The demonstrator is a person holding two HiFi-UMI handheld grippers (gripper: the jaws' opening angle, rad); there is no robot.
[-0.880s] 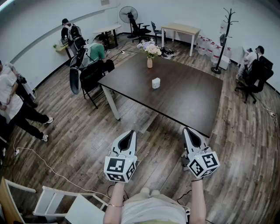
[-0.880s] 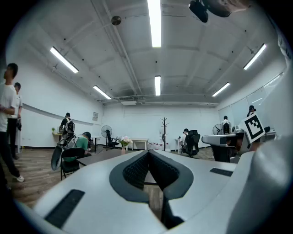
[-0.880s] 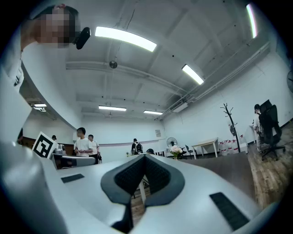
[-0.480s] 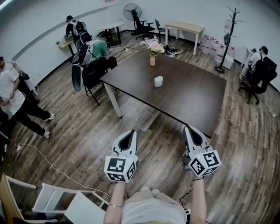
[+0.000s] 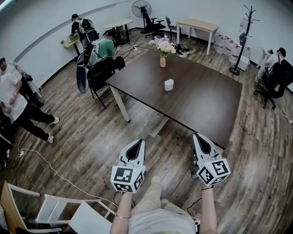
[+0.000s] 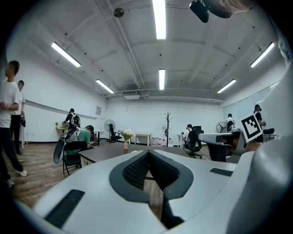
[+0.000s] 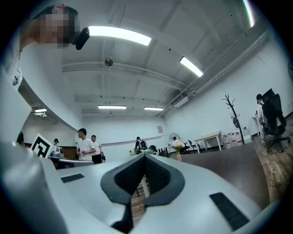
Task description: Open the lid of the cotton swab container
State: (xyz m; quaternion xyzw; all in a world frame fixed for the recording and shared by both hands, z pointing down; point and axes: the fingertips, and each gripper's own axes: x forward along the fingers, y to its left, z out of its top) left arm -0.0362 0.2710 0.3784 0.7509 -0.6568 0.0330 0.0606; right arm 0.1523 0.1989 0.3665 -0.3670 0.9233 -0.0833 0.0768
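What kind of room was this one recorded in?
Probably an open office or lab workroom: a big dark table with a flower vase, and a fan and swivel chair by the far wall.

**One table, two grippers, at least five people**

One dark table (image 5: 197,100) carries one white container (image 5: 169,84) and one vase of flowers (image 5: 162,57). Two grippers show nearest: the left gripper (image 5: 136,142) and the right gripper (image 5: 198,136). Far off stand one fan (image 5: 141,8), one coat stand (image 5: 244,39) and one light table (image 5: 198,23). At least five people can be counted: two standing people (image 5: 16,107) at the left, a backpack wearer (image 5: 82,27) and a green-shirted person (image 5: 104,48) far left, and one seated person (image 5: 280,64) far right. One white chair (image 5: 87,219) sits near left.
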